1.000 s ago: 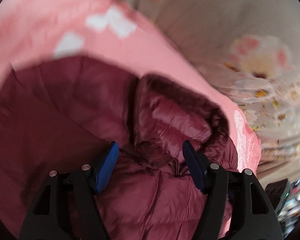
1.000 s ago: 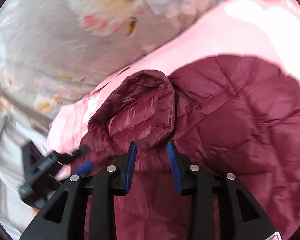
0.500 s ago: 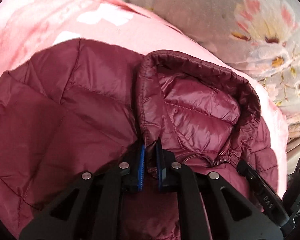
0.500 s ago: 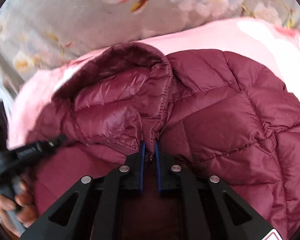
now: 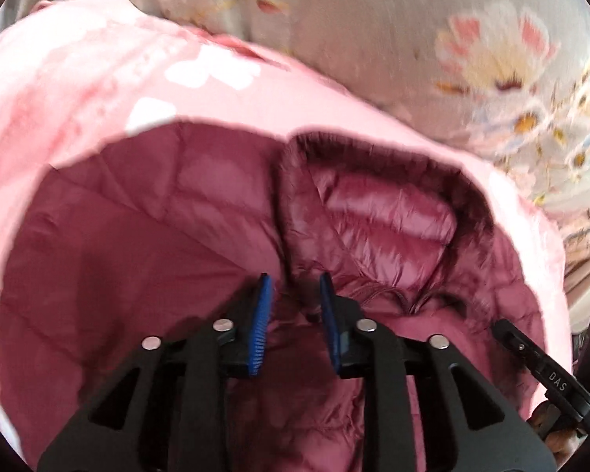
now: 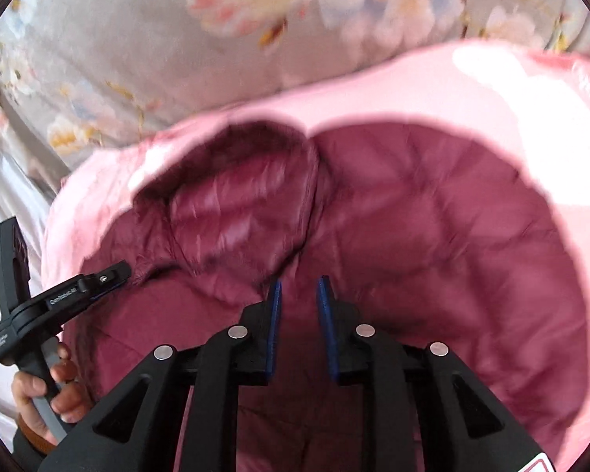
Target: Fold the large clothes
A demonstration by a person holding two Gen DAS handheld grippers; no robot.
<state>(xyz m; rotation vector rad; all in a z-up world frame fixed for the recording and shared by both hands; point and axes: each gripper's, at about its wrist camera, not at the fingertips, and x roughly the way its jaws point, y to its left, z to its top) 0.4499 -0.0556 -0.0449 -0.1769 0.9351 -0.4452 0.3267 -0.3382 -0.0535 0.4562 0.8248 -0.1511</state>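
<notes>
Both grippers, left (image 5: 292,302) and right (image 6: 297,302), have just been opening: fingers slightly apart, releasing the maroon quilted puffer jacket (image 5: 145,244) beside its hood (image 5: 377,220). Next I'd be regripping an edge for folding.

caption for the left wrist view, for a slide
Left gripper over a maroon puffer jacket spread on a pink blanket.

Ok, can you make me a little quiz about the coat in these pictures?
1. True or false: the coat lies on a pink blanket.
2. What colour is the coat? A green, B dark red, C yellow.
3. Fill the gap: the cloth behind the blanket has ___ printed on it.
Key: 1 true. 2 B. 3 flowers.
</notes>
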